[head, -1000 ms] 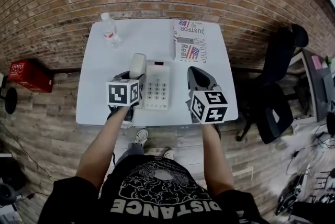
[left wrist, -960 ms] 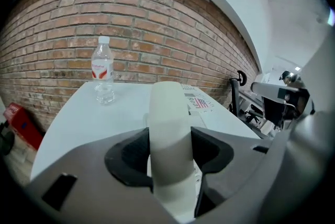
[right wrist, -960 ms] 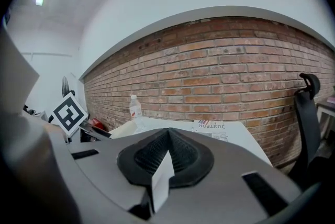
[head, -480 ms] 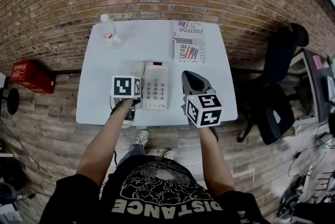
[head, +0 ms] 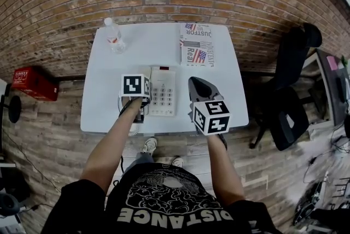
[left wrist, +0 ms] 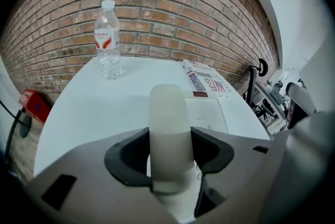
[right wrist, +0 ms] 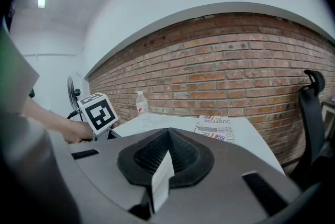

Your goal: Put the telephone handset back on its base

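Observation:
The pale telephone handset (left wrist: 167, 113) stands lengthwise between the jaws of my left gripper (left wrist: 170, 154), and both pads press on its sides. In the head view this gripper's marker cube (head: 135, 85) covers the handset, just left of the white telephone base (head: 163, 92) with its keypad. In the left gripper view the base (left wrist: 207, 113) lies right of and beyond the handset. A coiled cord (head: 132, 128) hangs at the table's near edge. My right gripper (head: 198, 86) hovers right of the base, jaws shut (right wrist: 166, 157) with only a white strip showing at their seam.
A water bottle (head: 114, 36) stands at the far left of the white table (head: 106, 71). A folded newspaper (head: 197, 45) lies at the far right. A black office chair (head: 292, 85) is right of the table, and a red box (head: 34, 84) sits on the floor to the left.
My left gripper has carried the handset away from me and slightly right, so its cube now hides the handset beside the base. The right gripper has drifted a little left.

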